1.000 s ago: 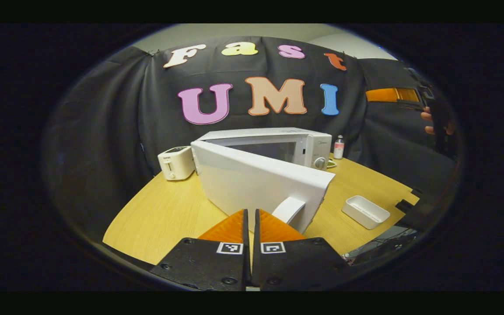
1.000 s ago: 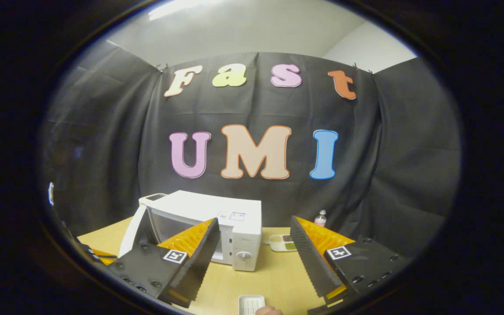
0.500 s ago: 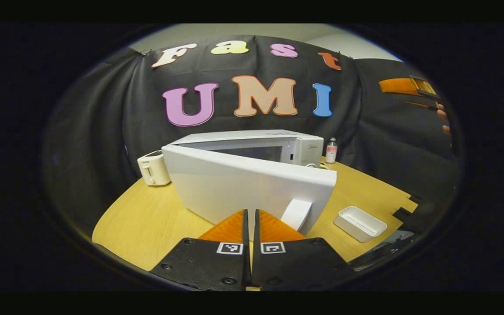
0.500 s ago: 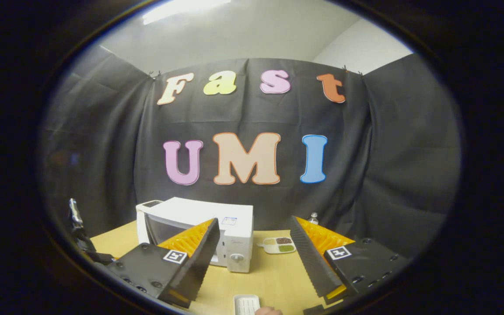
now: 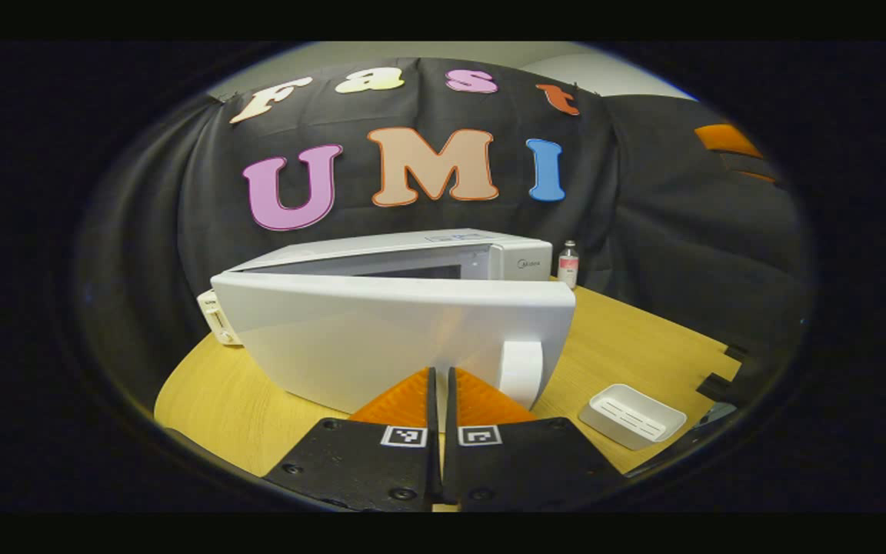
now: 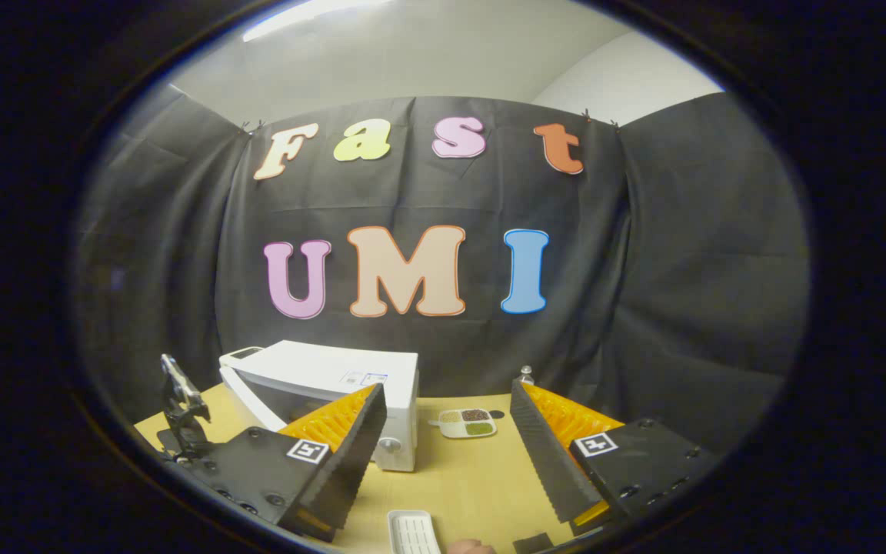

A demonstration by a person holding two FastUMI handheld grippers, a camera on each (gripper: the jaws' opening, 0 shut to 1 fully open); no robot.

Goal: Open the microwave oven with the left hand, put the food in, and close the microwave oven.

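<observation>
While the left gripper point(image 5: 441, 377) sits low in front of the microwave oven point(image 5: 412, 261), its two fingers are pressed together with nothing visible between them, tips right at the outer face of the door point(image 5: 381, 338), just left of the door handle point(image 5: 521, 372); contact with the door can't be confirmed. Door is ajar, hinged on its left side, free edge angled out from the oven body. Oven stands toward the back of the table point(image 5: 643, 338), booth wall behind it.

Right gripper point(image 6: 447, 442) is held high, fingers spread wide apart, nothing between them. From its view the microwave oven point(image 6: 335, 373) is ahead and to the left, partly behind its left finger point(image 6: 343, 438). Food dish point(image 6: 466, 422) with compartments lies on the table point(image 6: 458, 477) just right of the oven, near the back edge. White tray point(image 6: 411, 531) lies near the front edge, below the gap between the fingers; same tray point(image 5: 631, 415) is right of the door in the left gripper view. Small bottle point(image 5: 567, 264) stands at the back edge, right of the oven. Toaster point(image 5: 216, 319) peeks out behind the door's left end.
</observation>
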